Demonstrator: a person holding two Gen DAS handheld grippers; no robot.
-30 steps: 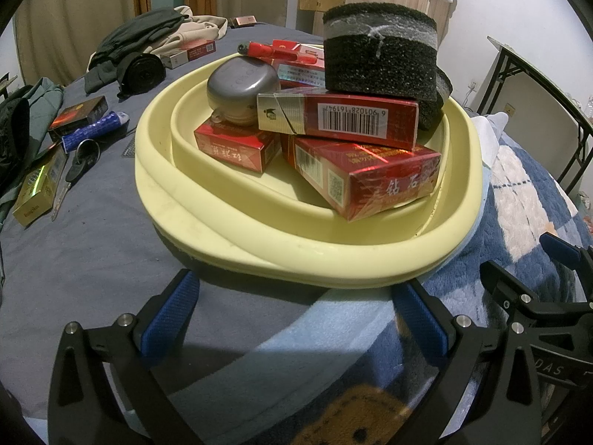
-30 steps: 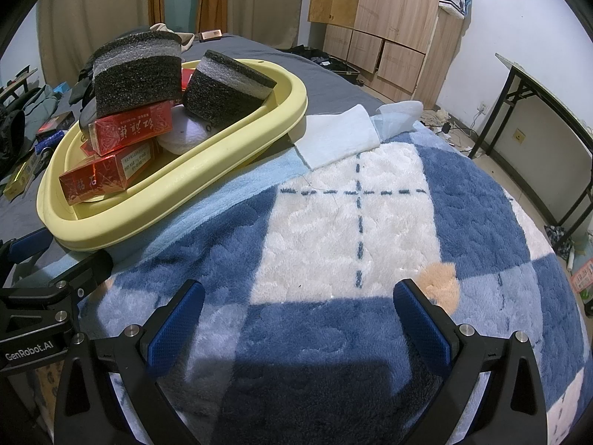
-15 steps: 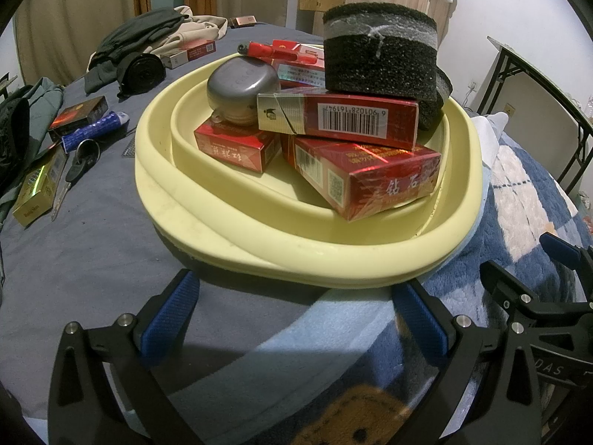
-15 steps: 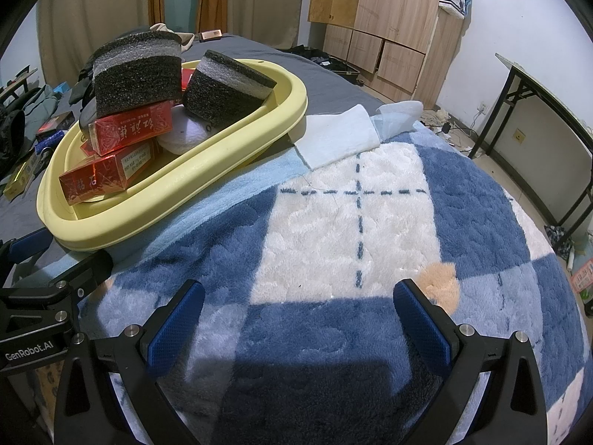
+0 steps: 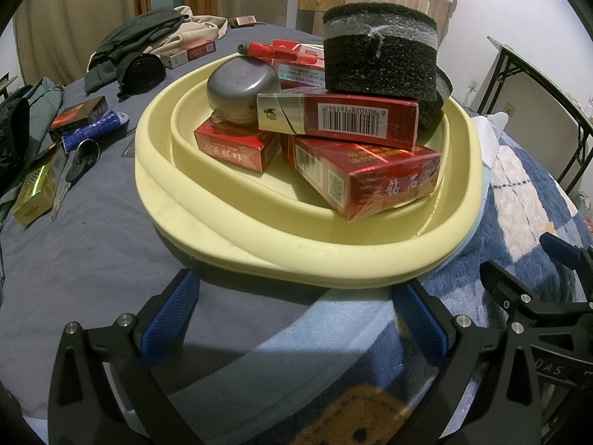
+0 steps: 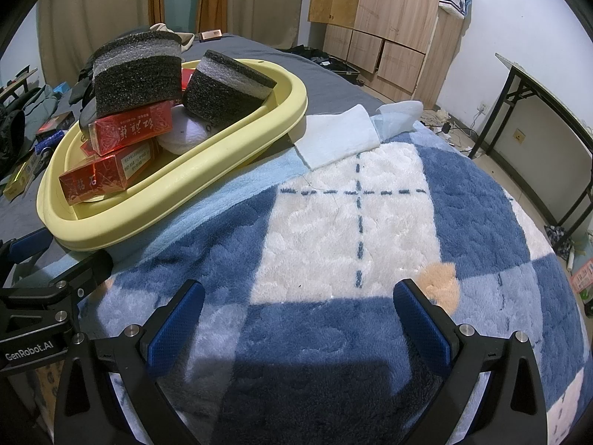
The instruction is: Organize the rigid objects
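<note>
Your left claw (image 5: 296, 319) spread, empty, just before the basin (image 5: 259, 244) on the bed | right claw (image 6: 296, 315) spread over blanket (image 6: 352, 222) | basin holds red boxes (image 5: 370, 181), foam blocks (image 5: 378, 59), metal tin (image 5: 242, 89) | boxes likely light, stiff: pinch across narrow faces; stack may topple | scissors (image 5: 74, 170) lie loose beside basin

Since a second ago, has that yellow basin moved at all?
No. The yellow basin sits in the same spot against the scissors and blue blanket.
</note>
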